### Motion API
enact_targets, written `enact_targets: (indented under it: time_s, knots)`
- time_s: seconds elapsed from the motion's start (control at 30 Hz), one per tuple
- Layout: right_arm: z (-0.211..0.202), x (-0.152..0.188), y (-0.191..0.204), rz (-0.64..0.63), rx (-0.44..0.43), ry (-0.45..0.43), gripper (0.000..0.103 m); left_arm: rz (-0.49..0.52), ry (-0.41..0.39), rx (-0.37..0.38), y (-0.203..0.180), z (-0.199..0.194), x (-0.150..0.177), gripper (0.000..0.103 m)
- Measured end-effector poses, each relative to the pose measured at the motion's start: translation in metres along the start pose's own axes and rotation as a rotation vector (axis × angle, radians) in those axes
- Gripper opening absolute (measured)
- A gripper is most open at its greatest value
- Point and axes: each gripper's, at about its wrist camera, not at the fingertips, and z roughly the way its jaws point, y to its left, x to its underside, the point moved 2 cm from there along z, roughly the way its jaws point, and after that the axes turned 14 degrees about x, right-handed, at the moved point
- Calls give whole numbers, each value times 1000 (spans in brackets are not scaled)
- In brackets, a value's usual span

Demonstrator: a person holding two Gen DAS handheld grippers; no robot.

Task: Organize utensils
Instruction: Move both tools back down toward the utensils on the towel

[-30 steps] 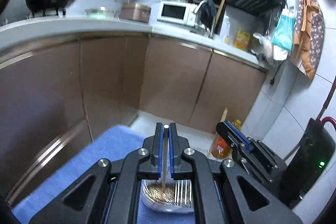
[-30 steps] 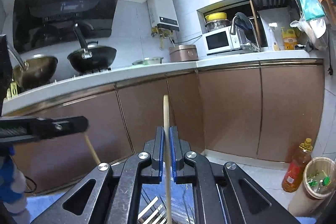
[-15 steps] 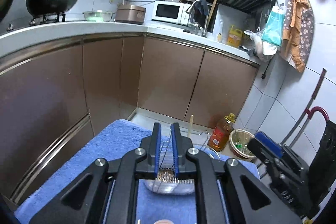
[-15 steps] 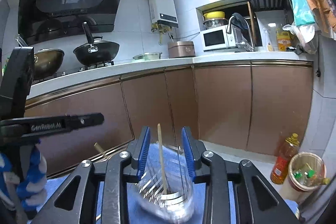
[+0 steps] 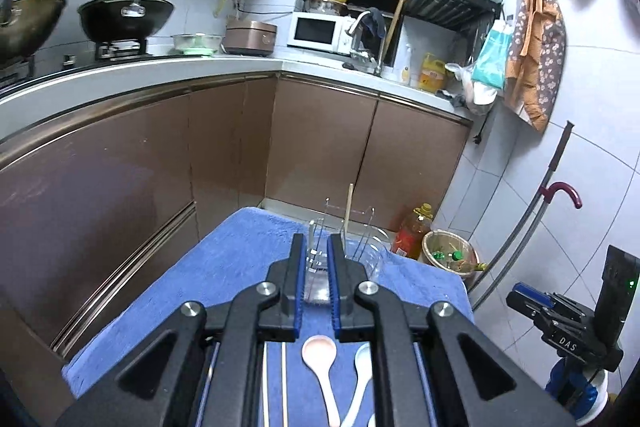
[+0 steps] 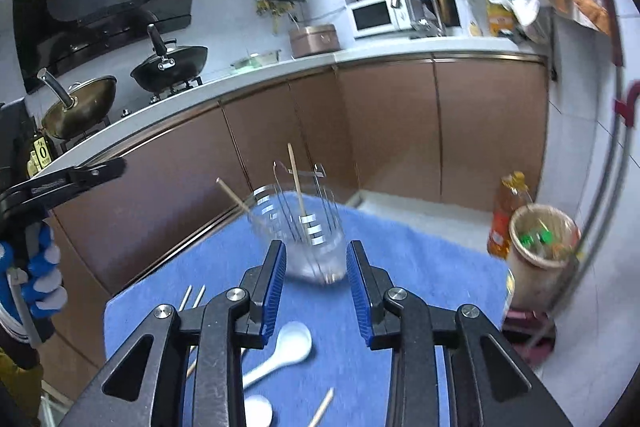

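Note:
A clear glass (image 5: 362, 253) stands at the far end of the blue towel (image 5: 240, 267); forks and wooden chopsticks (image 6: 297, 183) stick up out of it. My left gripper (image 5: 317, 247) hovers short of the glass, its pads a narrow gap apart with nothing between them. My right gripper (image 6: 316, 267) is open wider and also empty, with the glass (image 6: 310, 247) just beyond its tips. Below the left gripper lie a pink spoon (image 5: 320, 351), a white spoon (image 5: 362, 363) and two chopsticks (image 5: 276, 379). The right wrist view shows a white spoon (image 6: 288, 347) and a loose chopstick (image 6: 320, 407).
Brown cabinets (image 5: 320, 155) run behind the table under a white counter. An oil bottle (image 6: 506, 215) and a waste bin (image 6: 540, 247) stand on the floor off the towel's right edge. A blue-gloved hand (image 6: 36, 287) holds the left gripper at the left.
Both grippers were shut on chopsticks over the glass. They have let go and pulled back; the chopsticks now stand in the glass, and spoons have come into view.

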Motion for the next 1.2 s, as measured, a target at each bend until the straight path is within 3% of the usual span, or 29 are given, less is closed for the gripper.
enact_targets:
  time_s: [0.13,0.27,0.5,0.9,1.2]
  knots:
    - [-27,10,-5,10,11,15,29,-19,20,-15,-3,-31,14,12]
    - [-52,19,-5,5,16,21,30,-21,41,-20,-12,-55,29,36]
    - [-73,38,-3,11,-11,64,31,-45,99,33,-22,-73,63,37]
    - [-63,55,-6,13,-25,123,31,-81,176,1,-1,-51,101,37]
    - [-15,72,-12,33,-70,219,31,-87,342,-5,19,22,131,37]
